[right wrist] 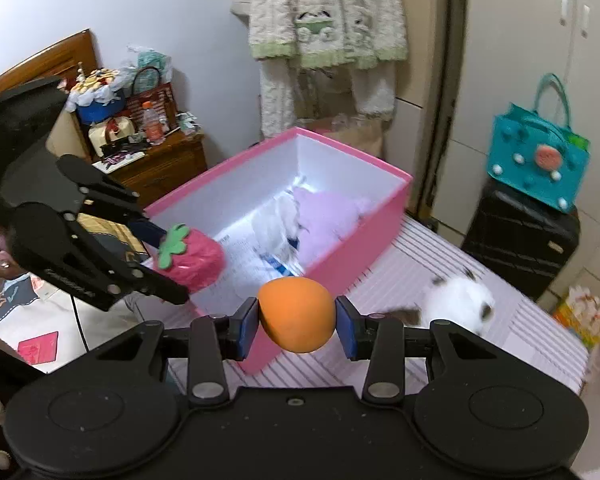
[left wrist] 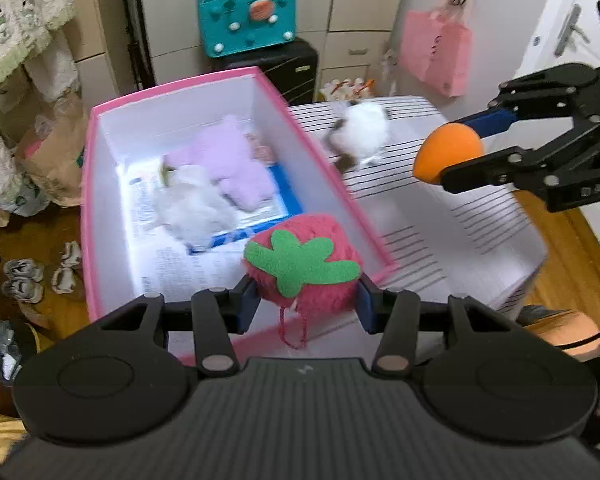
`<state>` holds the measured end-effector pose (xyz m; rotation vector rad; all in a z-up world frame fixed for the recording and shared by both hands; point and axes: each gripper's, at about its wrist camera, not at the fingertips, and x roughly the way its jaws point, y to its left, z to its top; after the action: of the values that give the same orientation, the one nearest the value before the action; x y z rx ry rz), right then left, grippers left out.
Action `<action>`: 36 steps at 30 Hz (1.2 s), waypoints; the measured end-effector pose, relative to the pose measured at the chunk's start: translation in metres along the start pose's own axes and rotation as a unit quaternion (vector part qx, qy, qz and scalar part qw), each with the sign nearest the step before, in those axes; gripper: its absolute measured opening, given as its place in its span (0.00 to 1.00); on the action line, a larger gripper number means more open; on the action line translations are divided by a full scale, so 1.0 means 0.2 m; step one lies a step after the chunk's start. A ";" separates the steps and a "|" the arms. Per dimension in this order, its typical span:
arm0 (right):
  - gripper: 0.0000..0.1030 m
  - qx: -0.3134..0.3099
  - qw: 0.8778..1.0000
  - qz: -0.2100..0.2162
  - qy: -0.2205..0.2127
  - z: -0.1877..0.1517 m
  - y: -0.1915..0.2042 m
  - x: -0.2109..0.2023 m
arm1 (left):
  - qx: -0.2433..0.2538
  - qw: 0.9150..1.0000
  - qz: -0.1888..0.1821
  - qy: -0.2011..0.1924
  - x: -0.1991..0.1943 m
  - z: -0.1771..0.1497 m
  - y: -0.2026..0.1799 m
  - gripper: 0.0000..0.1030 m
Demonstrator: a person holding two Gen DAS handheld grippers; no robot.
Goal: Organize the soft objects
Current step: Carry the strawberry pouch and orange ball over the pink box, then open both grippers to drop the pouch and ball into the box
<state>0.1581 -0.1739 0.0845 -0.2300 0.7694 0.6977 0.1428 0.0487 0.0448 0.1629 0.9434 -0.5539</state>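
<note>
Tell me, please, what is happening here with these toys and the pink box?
A person with a gripper in each hand is sorting soft toys into the pink box. The left gripper is shut on a strawberry plush, held over the near end of the box. The right gripper is shut on an orange ball, held near the box's corner. A purple plush and a white one already lie inside. A white fluffy toy remains on the striped surface.

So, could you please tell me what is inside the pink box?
The pink box holds a lilac plush, a white plush and printed paper beneath; whatever the plushes cover is hidden.
</note>
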 end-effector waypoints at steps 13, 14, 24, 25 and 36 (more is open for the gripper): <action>0.45 -0.066 0.997 0.012 0.031 0.22 0.10 0.46 | 0.062 0.994 0.060 0.059 0.27 0.10 0.26 0.48; 0.45 -0.070 0.997 0.016 0.040 0.22 0.11 0.49 | 0.067 0.994 0.066 0.060 0.28 0.10 0.27 0.48; 0.46 -0.108 0.989 0.031 0.093 0.23 0.15 0.72 | 0.085 0.991 0.087 0.049 0.36 0.12 0.31 0.58; 0.47 -0.111 0.988 0.032 0.097 0.23 0.15 0.74 | 0.083 0.992 0.084 0.047 0.36 0.12 0.31 0.60; 0.57 -0.048 0.996 0.032 0.070 0.23 0.08 0.64 | 0.057 0.993 0.105 0.003 0.20 0.10 0.30 0.65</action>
<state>0.2385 -0.0800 0.0276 -0.3451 0.8809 0.7859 0.2074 0.0776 0.0182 0.3620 0.8876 -0.4127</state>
